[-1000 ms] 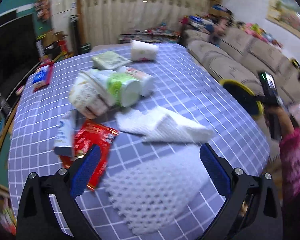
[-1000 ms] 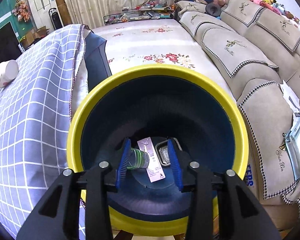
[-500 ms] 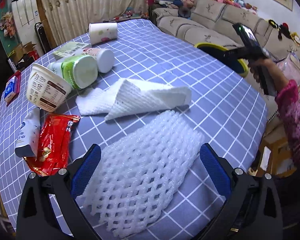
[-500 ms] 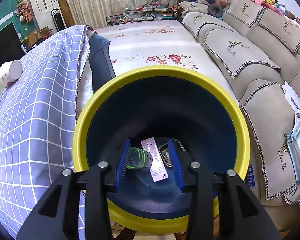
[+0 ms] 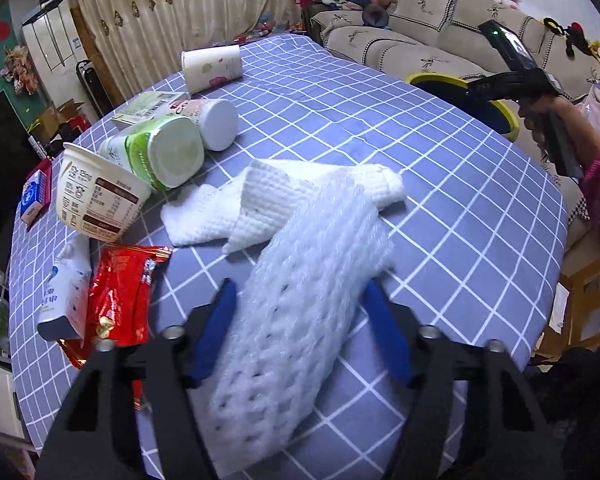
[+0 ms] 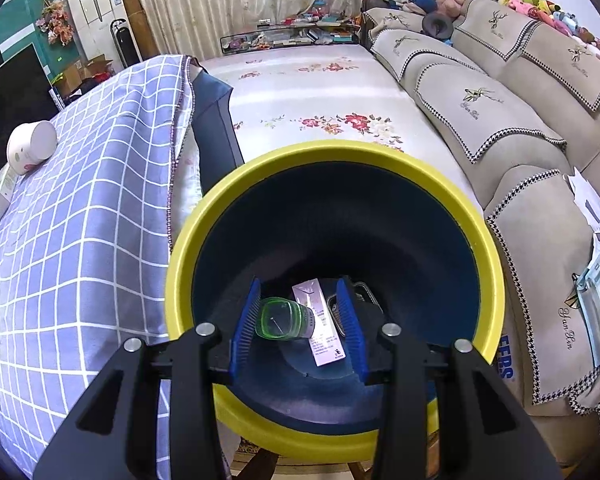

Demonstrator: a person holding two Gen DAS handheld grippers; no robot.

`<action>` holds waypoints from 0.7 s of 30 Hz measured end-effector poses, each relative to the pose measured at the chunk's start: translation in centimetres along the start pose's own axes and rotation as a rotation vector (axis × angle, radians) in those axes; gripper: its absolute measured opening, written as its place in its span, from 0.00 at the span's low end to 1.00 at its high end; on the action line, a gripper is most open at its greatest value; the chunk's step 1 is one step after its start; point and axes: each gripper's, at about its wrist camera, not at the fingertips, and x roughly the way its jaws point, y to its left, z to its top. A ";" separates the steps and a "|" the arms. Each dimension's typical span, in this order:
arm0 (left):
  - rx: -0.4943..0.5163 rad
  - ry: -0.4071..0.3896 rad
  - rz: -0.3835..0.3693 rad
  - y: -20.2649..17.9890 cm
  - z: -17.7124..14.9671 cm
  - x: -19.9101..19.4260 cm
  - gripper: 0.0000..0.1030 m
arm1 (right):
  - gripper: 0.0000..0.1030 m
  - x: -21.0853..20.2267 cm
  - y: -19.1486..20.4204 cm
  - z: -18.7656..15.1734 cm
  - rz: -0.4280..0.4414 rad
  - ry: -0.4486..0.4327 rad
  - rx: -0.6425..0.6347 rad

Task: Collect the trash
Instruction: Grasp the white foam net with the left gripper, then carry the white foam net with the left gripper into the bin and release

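Our left gripper [image 5: 300,332] pinches the white foam net [image 5: 304,288] at lower centre, above the checked tablecloth [image 5: 440,184]; open cloth lies right of it, up to the table edge. Our right gripper [image 6: 300,322], half-open and empty, hangs over the yellow-rimmed bin [image 6: 488,272] beside that edge.

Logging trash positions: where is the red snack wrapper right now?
Left wrist view, lower left: the red snack wrapper lies flat on the checked tablecloth, beside a white carton.
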 end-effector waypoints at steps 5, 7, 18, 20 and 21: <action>-0.092 0.000 -0.037 1.7 0.2 -1.0 0.23 | 0.37 -1.2 0.1 -0.4 0.020 -0.022 0.001; -0.107 -0.001 -0.044 1.9 0.3 -1.6 0.22 | 0.37 -1.6 0.1 -0.5 0.026 -0.027 -0.001; -0.068 -0.064 -0.076 -0.2 4.3 -5.6 0.22 | 0.40 -6.0 -1.9 -1.5 0.044 -0.110 0.029; -0.040 -0.081 -0.105 -1.2 6.2 -5.1 0.22 | 0.42 -7.1 -2.6 -1.8 0.042 -0.133 0.042; -0.031 -0.086 -0.116 -1.7 6.9 -4.9 0.22 | 0.42 -7.5 -2.9 -1.9 0.041 -0.141 0.047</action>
